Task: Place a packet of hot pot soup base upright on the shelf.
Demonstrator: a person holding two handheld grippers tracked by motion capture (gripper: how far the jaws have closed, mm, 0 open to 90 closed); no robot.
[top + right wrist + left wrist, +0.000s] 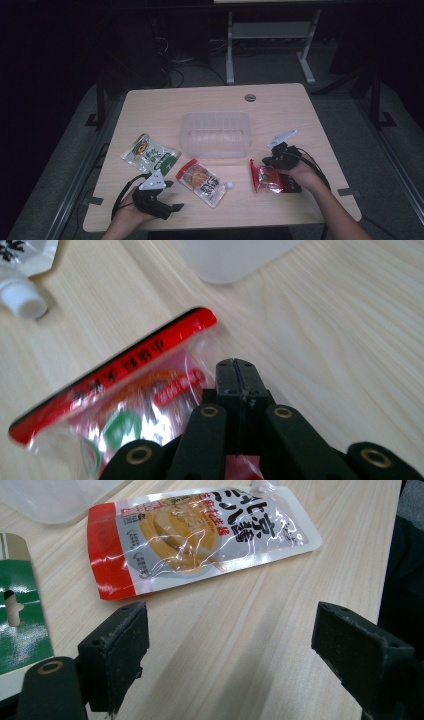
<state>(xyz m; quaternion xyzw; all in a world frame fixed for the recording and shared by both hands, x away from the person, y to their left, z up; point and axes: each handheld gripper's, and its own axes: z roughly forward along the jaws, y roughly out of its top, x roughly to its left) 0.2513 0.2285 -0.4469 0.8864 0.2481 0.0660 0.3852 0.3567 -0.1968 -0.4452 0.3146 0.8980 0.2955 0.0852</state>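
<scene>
Red packet (120, 405) pinched in closed right hand-held gripper (236, 371).

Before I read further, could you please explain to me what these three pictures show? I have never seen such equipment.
No robot is here: a person sits at a wooden table with a hand-held two-jaw gripper in each hand. The high view looks down from above the person. The other two views come from small cameras riding on each gripper, looking along its black jaws.

On the table lie a clear plastic container, a green-and-white packet, and a spouted pouch.

The left gripper is open over bare wood, just short of that pouch. The right gripper is shut; its tip lies at the edge of a red snack packet, apparently pinching it.
</scene>
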